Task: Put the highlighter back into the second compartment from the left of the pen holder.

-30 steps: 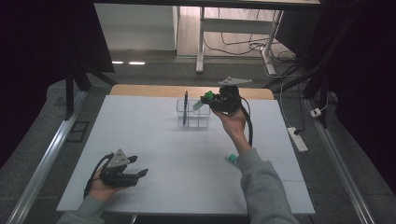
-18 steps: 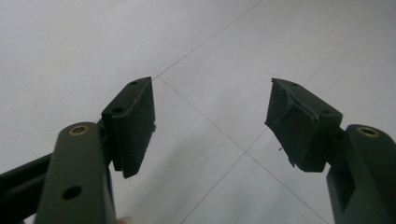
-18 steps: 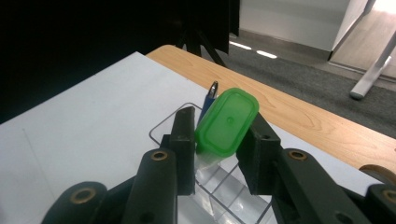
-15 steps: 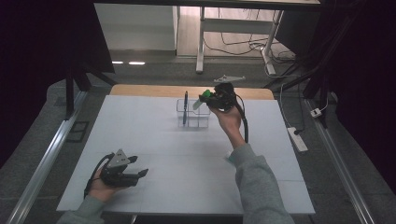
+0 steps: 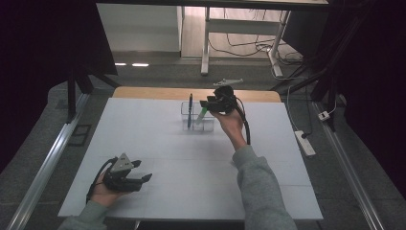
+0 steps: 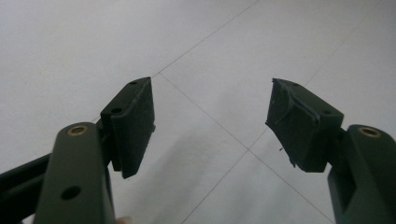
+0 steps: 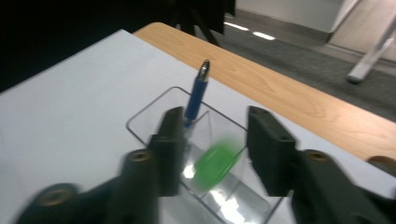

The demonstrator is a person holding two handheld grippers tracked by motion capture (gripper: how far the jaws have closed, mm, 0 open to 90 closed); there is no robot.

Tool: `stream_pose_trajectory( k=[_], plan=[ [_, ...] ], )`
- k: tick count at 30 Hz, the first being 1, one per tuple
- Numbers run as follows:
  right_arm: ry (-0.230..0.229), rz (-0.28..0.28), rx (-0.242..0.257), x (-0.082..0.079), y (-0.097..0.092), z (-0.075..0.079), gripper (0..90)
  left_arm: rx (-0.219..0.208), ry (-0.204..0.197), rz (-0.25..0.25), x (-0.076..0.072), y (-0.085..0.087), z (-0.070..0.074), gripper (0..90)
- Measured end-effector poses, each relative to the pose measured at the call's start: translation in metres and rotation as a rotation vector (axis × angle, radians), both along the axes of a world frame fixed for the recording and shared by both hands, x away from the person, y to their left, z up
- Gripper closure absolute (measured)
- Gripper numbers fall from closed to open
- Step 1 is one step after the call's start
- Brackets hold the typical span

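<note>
**Green marker loose in the clear holder, right jaws just parted above it**

The clear holder stands on the white table, toward its far edge, just short of the bare wooden strip there. A blue pen stands nearly upright in the holder's left compartment. The green marker leans in the compartment to the right of the pen, its top tilted toward the right gripper.

That gripper hangs over the holder's right end. In the right gripper view its jaws have just been opening and now stand apart on either side of the green marker; the pads do not press on it, though blur hides the fine contact. The blue pen rises just beyond the left jaw, close enough to crowd that side, and the holder's wall rings both.

The left gripper rests well away from the holder, near the table's front edge. Its jaws gape wide over bare tabletop, with nothing between them
</note>
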State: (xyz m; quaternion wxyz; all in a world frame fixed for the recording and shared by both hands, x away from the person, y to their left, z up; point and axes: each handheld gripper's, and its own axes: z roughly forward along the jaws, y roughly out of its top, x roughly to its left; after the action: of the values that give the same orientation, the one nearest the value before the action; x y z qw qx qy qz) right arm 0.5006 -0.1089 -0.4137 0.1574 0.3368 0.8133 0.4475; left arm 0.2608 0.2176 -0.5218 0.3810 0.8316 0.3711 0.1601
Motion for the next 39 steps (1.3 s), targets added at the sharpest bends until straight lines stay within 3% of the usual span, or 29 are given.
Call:
stream_pose_trajectory(
  k=[3,18,27,30,39],
  plan=[
    [-0.014,-0.006,-0.008,-0.003,-0.002,0.002,43.6,0.002,0.001,0.001,0.0,0.0,0.0,31.5],
    [-0.005,0.05,0.049,-0.032,-0.03,0.005,41.8,-0.007,-0.006,0.005,0.0,0.001,0.001,31.5],
    [0.002,0.073,0.034,-0.06,-0.059,-0.001,41.7,-0.018,-0.008,0.011,0.0,0.003,0.001,31.4],
    [0.025,0.07,0.059,-0.068,-0.073,-0.005,41.7,-0.011,-0.011,0.006,-0.001,0.002,0.001,31.4],
    [0.01,0.058,0.055,-0.092,-0.098,-0.005,41.5,-0.013,-0.013,0.003,-0.003,0.002,0.002,31.4]
  ],
)
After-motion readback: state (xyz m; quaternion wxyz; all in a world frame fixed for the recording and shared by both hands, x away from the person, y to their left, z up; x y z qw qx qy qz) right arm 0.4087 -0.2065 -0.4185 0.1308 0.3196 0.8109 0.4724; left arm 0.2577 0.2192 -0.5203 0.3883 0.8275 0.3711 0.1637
